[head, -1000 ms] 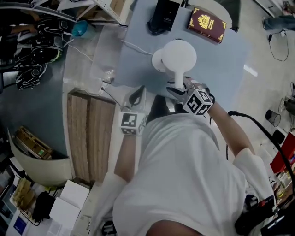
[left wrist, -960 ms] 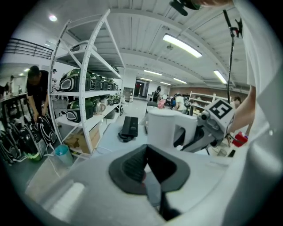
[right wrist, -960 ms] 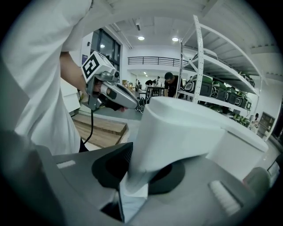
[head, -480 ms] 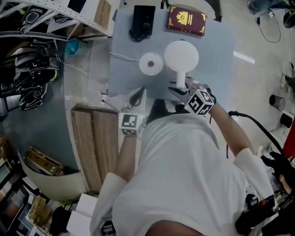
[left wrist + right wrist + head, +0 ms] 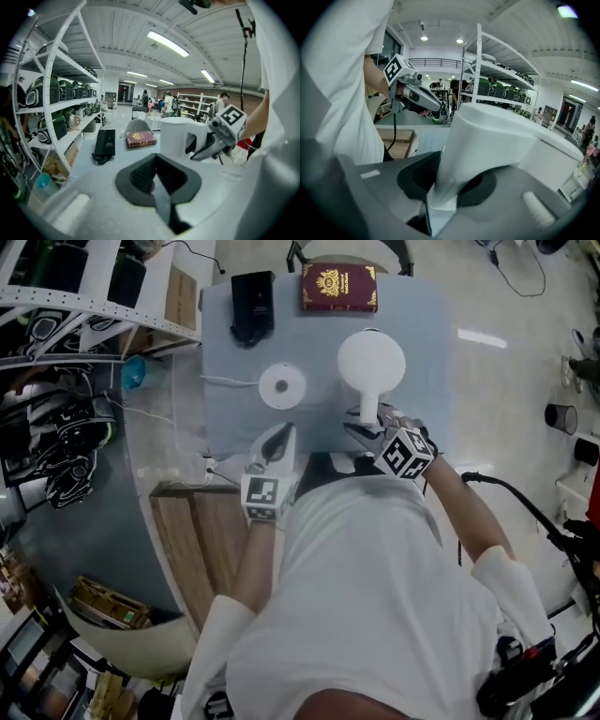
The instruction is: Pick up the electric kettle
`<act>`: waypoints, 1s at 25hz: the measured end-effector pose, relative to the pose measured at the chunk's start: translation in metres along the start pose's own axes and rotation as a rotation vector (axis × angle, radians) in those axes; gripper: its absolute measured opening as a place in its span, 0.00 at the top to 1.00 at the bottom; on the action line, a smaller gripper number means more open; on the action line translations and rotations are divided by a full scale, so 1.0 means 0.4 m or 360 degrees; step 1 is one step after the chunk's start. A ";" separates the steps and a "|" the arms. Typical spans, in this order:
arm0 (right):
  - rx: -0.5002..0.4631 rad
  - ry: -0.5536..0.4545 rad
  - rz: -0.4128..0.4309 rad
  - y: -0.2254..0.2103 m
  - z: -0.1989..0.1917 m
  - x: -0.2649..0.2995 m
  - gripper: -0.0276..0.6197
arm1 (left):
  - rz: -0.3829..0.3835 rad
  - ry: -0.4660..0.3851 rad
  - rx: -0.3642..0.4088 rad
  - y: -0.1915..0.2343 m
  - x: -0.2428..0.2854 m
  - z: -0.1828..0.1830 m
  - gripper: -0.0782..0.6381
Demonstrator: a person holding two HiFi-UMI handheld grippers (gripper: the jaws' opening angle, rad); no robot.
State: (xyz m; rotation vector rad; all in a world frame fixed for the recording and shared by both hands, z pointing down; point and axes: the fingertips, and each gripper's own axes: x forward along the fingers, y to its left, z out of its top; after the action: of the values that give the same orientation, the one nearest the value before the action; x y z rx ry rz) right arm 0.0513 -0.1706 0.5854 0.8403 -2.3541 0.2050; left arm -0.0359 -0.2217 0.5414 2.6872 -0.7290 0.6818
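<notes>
The white electric kettle [image 5: 371, 362] hangs above the grey table [image 5: 424, 343], to the right of its round white base [image 5: 281, 387]. My right gripper [image 5: 367, 424] is shut on the kettle's handle, which runs between its pads in the right gripper view [image 5: 440, 187]. There the kettle's body [image 5: 501, 136] fills the picture's middle. My left gripper [image 5: 276, 439] hovers at the table's front edge, below the base, with its jaws together and nothing between them. The left gripper view shows the kettle [image 5: 176, 137] ahead and the right gripper [image 5: 202, 149] on its handle.
A red book [image 5: 338, 287] and a black device [image 5: 251, 306] lie at the table's far side. A white cable [image 5: 225, 381] runs from the base off the left edge. Shelving [image 5: 56, 296] stands on the left, and a wooden pallet [image 5: 202, 549] lies by my left arm.
The kettle has been carried to the right, away from its base, which now stands fully uncovered on the table. Both grippers have shifted along with it.
</notes>
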 end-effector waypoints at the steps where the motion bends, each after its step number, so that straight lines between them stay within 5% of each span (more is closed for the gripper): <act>1: 0.0019 0.0003 -0.0020 -0.004 -0.007 -0.009 0.81 | -0.0017 0.0001 0.0005 -0.007 0.008 0.005 0.89; 25: 0.0198 0.0027 -0.0286 -0.163 -0.098 -0.079 0.81 | -0.0215 0.0050 0.0121 -0.043 0.146 0.082 0.89</act>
State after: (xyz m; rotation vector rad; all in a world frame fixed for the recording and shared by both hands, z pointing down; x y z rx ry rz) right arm 0.1303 -0.1922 0.5935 1.0998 -2.2528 0.2840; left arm 0.0298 -0.2433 0.5406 2.7574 -0.5177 0.7289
